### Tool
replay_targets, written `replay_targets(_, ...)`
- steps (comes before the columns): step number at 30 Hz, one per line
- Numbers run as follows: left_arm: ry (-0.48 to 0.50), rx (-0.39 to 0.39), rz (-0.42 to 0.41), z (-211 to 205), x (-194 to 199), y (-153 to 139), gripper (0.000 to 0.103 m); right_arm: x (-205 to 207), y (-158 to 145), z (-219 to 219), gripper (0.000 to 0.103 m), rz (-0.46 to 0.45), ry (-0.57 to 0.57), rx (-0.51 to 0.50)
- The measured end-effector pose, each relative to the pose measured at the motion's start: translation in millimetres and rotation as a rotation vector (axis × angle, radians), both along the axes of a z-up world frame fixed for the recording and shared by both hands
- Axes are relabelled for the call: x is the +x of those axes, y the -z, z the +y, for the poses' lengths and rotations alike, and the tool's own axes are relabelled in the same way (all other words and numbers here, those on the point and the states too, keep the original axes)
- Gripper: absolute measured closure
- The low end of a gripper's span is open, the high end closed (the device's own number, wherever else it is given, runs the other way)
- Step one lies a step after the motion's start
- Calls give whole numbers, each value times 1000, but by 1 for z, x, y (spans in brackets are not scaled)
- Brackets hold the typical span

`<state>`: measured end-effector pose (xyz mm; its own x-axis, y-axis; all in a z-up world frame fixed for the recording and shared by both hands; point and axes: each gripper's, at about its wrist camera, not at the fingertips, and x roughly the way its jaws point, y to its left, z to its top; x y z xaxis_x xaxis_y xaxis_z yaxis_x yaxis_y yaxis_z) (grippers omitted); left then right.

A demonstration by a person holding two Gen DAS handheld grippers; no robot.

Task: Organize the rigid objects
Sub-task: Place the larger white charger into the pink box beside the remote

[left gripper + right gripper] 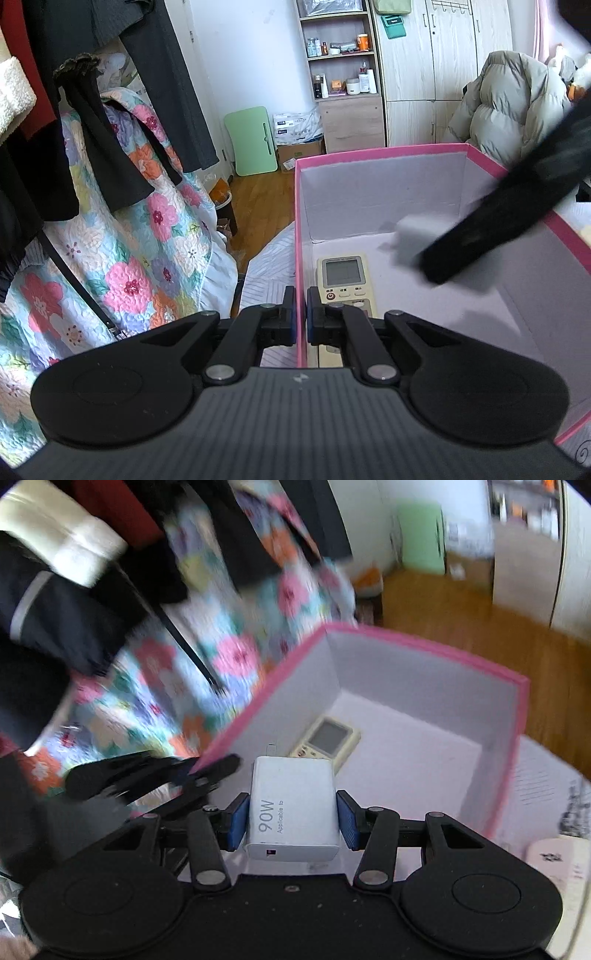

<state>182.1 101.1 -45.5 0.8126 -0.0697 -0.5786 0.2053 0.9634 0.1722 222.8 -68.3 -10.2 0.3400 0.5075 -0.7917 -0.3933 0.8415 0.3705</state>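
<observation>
A pink-rimmed box (pixel 380 149) with a pale lilac inside stands on the bed. A cream remote control (pixel 343 277) lies flat on its floor near the left wall; it also shows in the right wrist view (pixel 328 738). My left gripper (pixel 301 314) is shut on the box's left wall. My right gripper (pixel 293 818) is shut on a white 90W charger (pixel 293 812) and holds it above the box's near edge (pixel 236 731). In the left wrist view the right gripper (pixel 498 218) is a dark blur over the box with the charger (pixel 410 236).
A floral quilt (pixel 147 229) and dark clothes (pixel 74 110) hang at the left. Wood floor, a green folded table (pixel 255 140), shelves and a wardrobe lie beyond. A grey puffer jacket (pixel 517 99) sits behind the box. A pale pink object (pixel 550 860) lies right of the box.
</observation>
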Motion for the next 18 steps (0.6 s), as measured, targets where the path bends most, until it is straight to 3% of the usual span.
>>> replay_targets(3, -4, -15, -3, -2, -2, -1, 99, 28, 25, 11, 48, 90, 38, -46)
replay_targets(7, -2, -12, -5, -2, -2, -2, 99, 45, 53, 17, 48, 140, 119, -137)
replay_targets(12, 1, -15, -10, -1, -1, -2, 100, 52, 83, 14, 47, 300, 234, -94)
replay_targets(18, 3, -10, -11, 2, 0, -3, 99, 42, 89, 13, 46, 297, 229, -72)
